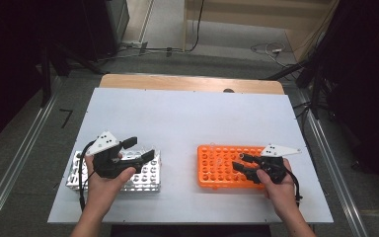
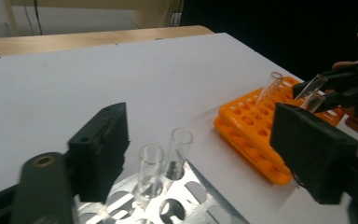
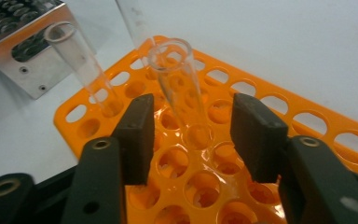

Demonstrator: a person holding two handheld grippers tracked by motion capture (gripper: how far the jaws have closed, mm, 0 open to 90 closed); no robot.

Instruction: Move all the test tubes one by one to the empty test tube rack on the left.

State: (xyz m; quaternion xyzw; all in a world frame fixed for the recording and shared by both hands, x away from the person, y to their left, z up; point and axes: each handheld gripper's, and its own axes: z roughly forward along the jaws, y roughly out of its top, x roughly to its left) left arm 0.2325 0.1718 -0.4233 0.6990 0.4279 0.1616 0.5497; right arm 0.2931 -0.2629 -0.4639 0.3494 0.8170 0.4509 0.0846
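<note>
Unlabelled glass tube (image 3: 179, 88) between tool (image 3: 193, 137) pads

The tabletop (image 1: 187, 118) is a white sheet over a wooden board whose bare edge shows along the far side, at 12 o'clock. Two racks lie directly on it, both near the front edge and well apart from each other. The metal rack (image 1: 150, 180) sits at about 8 o'clock, its top pierced with round holes. The orange rack (image 1: 212, 168) sits at about 4 o'clock, also full of round holes. The middle and far part of the white surface carry nothing else. Around the tabletop lies grey floor (image 1: 29, 197).
</note>
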